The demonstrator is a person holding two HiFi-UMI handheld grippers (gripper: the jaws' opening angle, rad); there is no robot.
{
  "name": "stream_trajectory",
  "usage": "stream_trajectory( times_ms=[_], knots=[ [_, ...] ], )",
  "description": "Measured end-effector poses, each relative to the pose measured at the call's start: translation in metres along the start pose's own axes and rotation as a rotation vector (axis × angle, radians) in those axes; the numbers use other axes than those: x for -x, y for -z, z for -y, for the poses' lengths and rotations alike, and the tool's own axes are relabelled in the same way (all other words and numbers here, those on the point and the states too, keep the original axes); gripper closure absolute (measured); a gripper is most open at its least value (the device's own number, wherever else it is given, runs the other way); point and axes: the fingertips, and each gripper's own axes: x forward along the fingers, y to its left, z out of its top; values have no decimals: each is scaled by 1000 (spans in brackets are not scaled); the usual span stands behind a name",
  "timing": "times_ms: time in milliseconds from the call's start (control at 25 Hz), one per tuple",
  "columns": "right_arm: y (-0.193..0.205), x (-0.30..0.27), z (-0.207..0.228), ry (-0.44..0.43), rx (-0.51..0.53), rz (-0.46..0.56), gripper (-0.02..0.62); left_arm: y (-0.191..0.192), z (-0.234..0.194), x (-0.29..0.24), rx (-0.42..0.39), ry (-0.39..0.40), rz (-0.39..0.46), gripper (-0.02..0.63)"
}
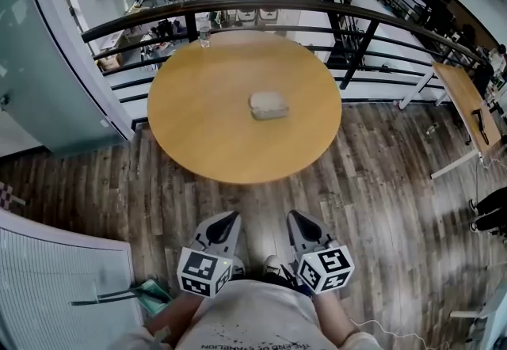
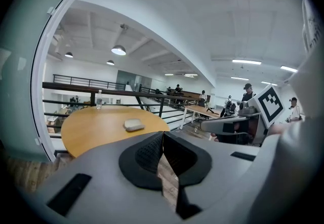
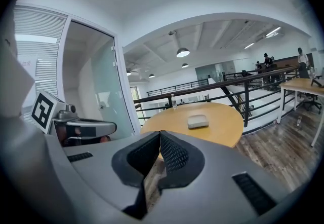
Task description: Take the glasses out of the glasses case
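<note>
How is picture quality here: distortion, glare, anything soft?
Head view: heavy fisheye bows the railing; table evenly lit, case sharp. Left gripper view: black vignette, lamp blooms, left claw looms large. Right gripper view: same vignette, right claw large, case small but clear.

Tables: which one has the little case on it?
The round table, straight ahead by the railing: the glasses case lies near its middle. The rectangular desk stands off to the right.
</note>
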Motion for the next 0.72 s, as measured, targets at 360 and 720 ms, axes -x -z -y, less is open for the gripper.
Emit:
stream_trajectory(
  times_ms=[360, 720],
  knots=[
    [10, -10, -10, 42, -7, -16, 571, 5, -19, 6, 2, 39, 7, 581],
    [9, -33, 10, 39, -19, -16, 571, 2, -31, -23, -3, 48, -4, 581]
  ],
)
